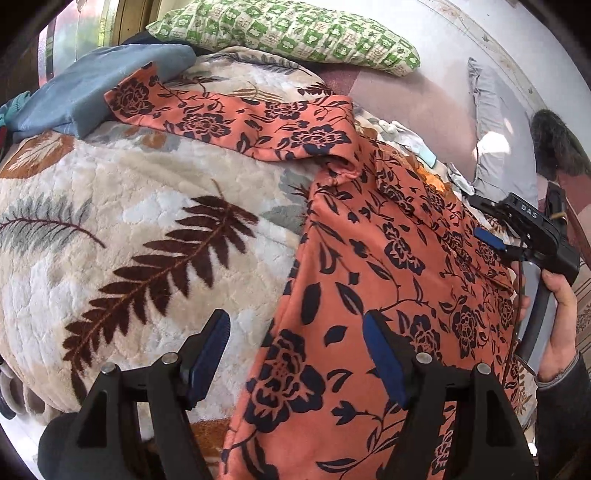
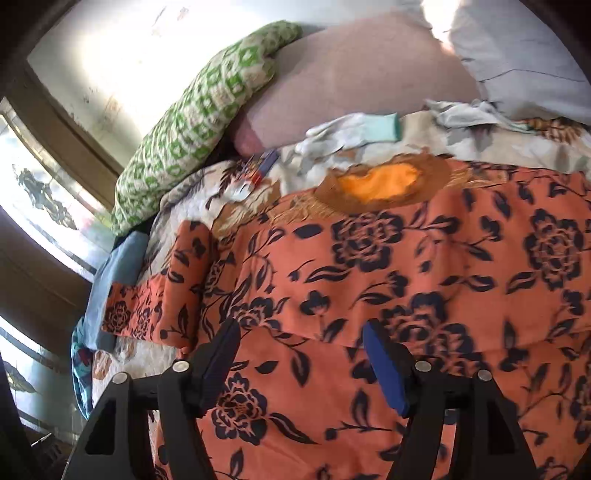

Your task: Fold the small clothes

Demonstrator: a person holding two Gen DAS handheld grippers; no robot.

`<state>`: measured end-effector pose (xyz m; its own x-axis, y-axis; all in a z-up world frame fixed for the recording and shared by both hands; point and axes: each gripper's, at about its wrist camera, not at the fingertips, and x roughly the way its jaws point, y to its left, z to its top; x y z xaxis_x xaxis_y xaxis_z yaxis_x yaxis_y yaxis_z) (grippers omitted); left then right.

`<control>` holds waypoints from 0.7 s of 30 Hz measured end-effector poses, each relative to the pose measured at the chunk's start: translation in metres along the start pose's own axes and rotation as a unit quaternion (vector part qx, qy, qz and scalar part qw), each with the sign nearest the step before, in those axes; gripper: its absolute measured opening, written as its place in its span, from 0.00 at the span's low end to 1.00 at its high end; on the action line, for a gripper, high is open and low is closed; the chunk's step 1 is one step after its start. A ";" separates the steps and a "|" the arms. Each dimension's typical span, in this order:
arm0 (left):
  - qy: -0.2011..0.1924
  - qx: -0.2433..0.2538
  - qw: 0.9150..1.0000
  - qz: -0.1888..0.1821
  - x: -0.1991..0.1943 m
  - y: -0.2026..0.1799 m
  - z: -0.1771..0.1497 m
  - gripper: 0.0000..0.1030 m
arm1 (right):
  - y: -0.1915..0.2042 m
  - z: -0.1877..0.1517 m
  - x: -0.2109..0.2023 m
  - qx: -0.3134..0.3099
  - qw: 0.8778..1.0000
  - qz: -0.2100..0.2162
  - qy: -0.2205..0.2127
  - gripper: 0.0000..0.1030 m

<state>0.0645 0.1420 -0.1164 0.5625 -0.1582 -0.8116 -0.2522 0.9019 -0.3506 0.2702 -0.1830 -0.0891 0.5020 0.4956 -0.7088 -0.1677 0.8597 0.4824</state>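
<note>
An orange garment with dark flower print (image 1: 369, 266) lies spread on a fleece leaf-pattern blanket (image 1: 129, 221), one sleeve (image 1: 229, 114) stretched out to the far left. My left gripper (image 1: 295, 354) is open and empty, low over the garment's left edge. My right gripper (image 1: 489, 236) is over the garment's right side, held by a hand. In the right wrist view the right gripper (image 2: 301, 358) is open and empty just above the garment (image 2: 406, 277); the sleeve (image 2: 155, 295) lies at the left.
A green checked pillow (image 1: 295, 33) lies at the back. A folded blue cloth (image 1: 92, 88) sits at the sleeve's end. Small pale clothes (image 2: 354, 133) and a grey pillow (image 1: 498, 122) lie beyond the garment. An orange patch (image 2: 380, 182) shows on the blanket. A window (image 2: 44, 192) is at the left.
</note>
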 end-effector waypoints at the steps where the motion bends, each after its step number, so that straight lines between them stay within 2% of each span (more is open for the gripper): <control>1: 0.001 0.001 1.000 -0.006 0.002 -0.005 0.002 0.73 | -0.016 0.003 -0.014 0.016 1.000 -0.002 -0.014 0.74; 3: 0.003 0.002 1.000 -0.012 0.005 -0.014 0.007 0.73 | -0.040 0.021 -0.024 0.047 0.998 -0.012 -0.036 0.78; 5: 0.007 -0.009 1.000 -0.020 0.007 -0.015 0.012 0.73 | -0.084 0.028 -0.024 0.103 0.994 -0.021 -0.042 0.85; 6: 0.008 -0.011 1.000 -0.016 0.007 -0.014 0.015 0.73 | -0.111 0.028 -0.014 0.143 0.989 -0.039 -0.022 0.85; 7: 0.005 -0.011 1.000 -0.012 0.006 -0.011 0.020 0.73 | -0.140 0.022 -0.001 0.197 0.977 -0.072 0.026 0.81; 8: -0.002 -0.014 1.000 -0.008 0.003 -0.006 0.026 0.73 | -0.154 0.019 -0.003 0.221 0.974 -0.041 0.015 0.81; 9: -0.009 -0.021 1.000 -0.007 0.001 0.001 0.034 0.73 | -0.154 0.019 -0.013 0.218 0.976 -0.021 -0.011 0.81; 12: -0.025 -0.086 0.996 -0.014 0.000 0.042 0.068 0.73 | -0.133 0.018 -0.035 0.176 0.983 -0.031 -0.031 0.81; 14: -0.040 -0.159 0.986 -0.028 0.004 0.082 0.094 0.74 | -0.111 0.008 -0.047 0.128 0.991 -0.009 -0.038 0.81; 16: -0.058 -0.226 0.972 -0.024 0.010 0.125 0.121 0.74 | -0.092 -0.010 -0.056 0.094 0.995 -0.002 -0.036 0.81; 18: -0.077 -0.248 0.966 -0.002 0.016 0.158 0.149 0.74 | -0.079 -0.032 -0.059 0.072 0.997 0.002 -0.026 0.81; 21: -0.093 -0.235 0.966 0.051 0.029 0.185 0.179 0.74 | -0.071 -0.063 -0.063 0.051 0.998 -0.020 -0.018 0.81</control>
<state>0.1753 0.3759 -0.1215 0.6367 0.0360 -0.7702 -0.6183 0.6207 -0.4821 0.1971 -0.2680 -0.1114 0.5376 0.4543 -0.7103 -0.0600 0.8609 0.5052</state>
